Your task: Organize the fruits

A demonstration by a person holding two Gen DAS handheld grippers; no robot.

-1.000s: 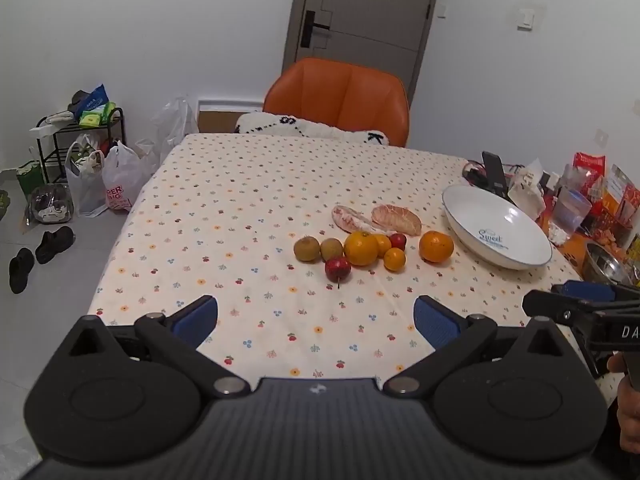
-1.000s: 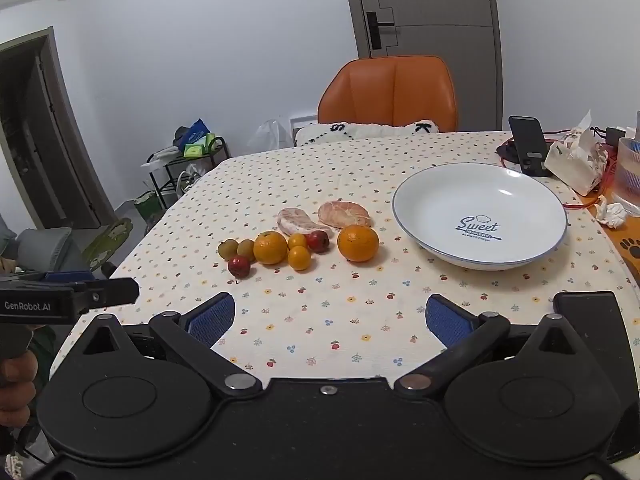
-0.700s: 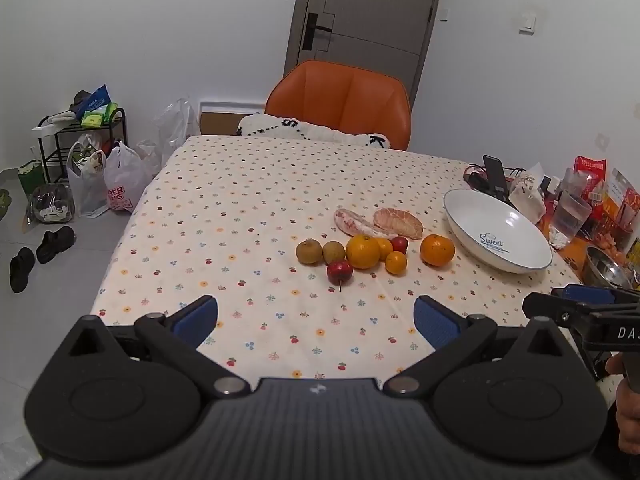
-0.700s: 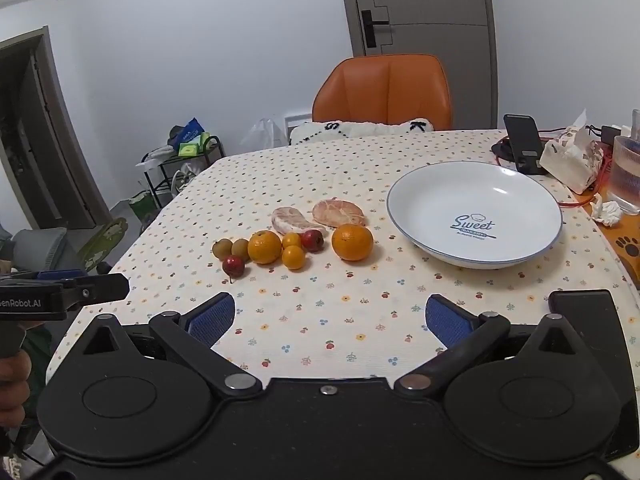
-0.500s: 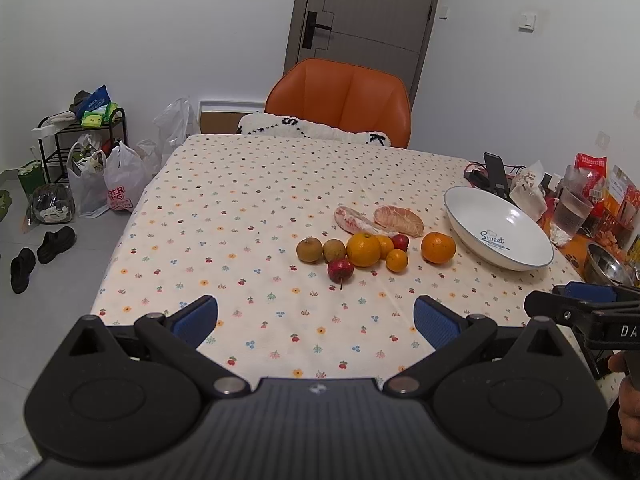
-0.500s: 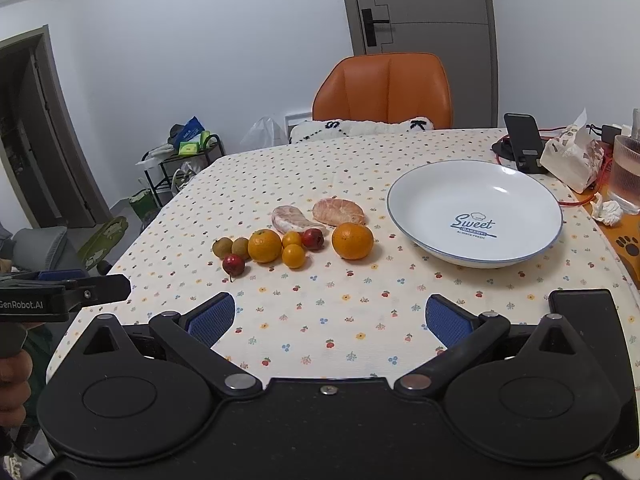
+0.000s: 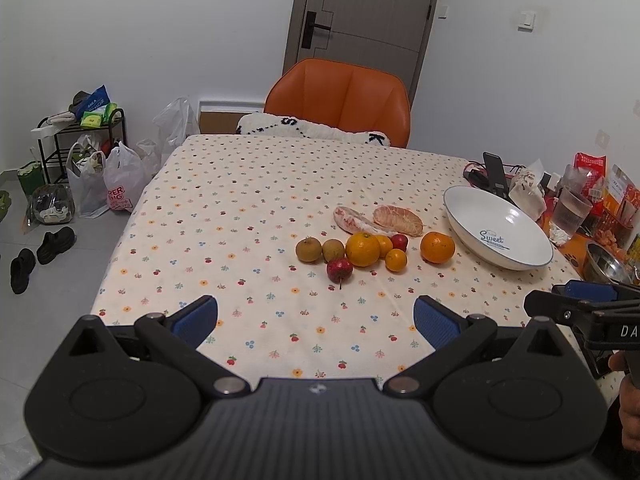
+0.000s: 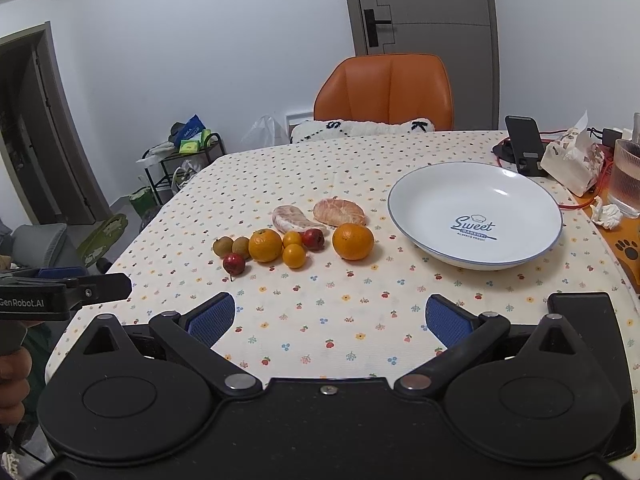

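Fruit lies clustered mid-table: two brown kiwis (image 7: 309,249), a small red apple (image 7: 339,269), a large orange (image 7: 362,249), two small oranges (image 7: 395,260), a second red apple (image 7: 399,241), another large orange (image 7: 437,247) (image 8: 353,241), and two peeled pomelo pieces (image 7: 398,221) behind. A white plate (image 7: 472,222) (image 8: 520,204) marked "Sweet" stands empty to their right. My left gripper (image 7: 315,322) and right gripper (image 8: 330,318) hover open over the near table edge, well short of the fruit, nothing between their fingers.
An orange chair (image 7: 340,102) stands at the far side. At the table's right are a phone stand (image 8: 524,144), tissues (image 8: 574,160), a glass (image 8: 628,176), snack bags (image 7: 592,184) and a metal bowl (image 7: 606,268). Bags, a rack (image 7: 80,148) and shoes sit on the floor left.
Both views have shifted only slightly; the fruit and plate have not moved, and both grippers stay open.
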